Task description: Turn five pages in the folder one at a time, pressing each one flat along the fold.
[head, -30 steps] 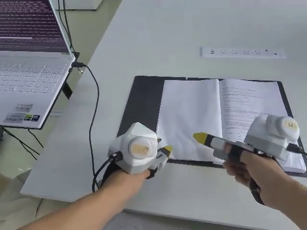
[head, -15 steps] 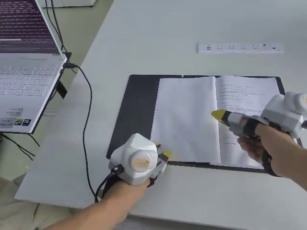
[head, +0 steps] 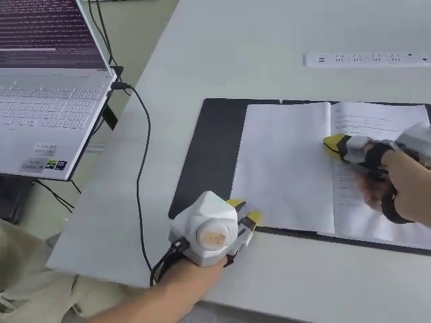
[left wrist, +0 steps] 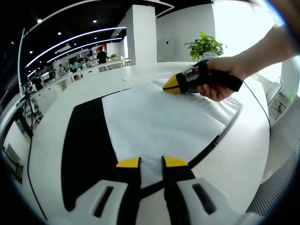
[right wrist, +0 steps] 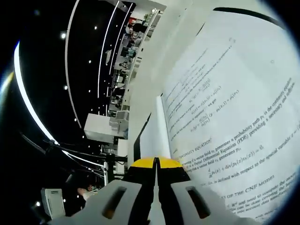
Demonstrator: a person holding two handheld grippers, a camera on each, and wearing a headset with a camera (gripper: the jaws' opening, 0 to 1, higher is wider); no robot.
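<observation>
Head view: the open folder (head: 209, 155) lies across the right half of the frame, with its fold (head: 333, 195) running top to bottom. The right gripper (head: 333, 143), jaws pressed together on nothing, points left with its tip at the fold's upper part. The left gripper (head: 244, 212), jaws slightly spread, sits at the folder's lower edge, well apart from the fold, so the downward press likely falls to the right one.

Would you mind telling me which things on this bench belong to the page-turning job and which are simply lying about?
Part of the job:
black folder
blank turned page
printed page
right gripper, tip at the fold
left gripper, at the folder's near edge

Lying about:
laptop
power strip
</observation>
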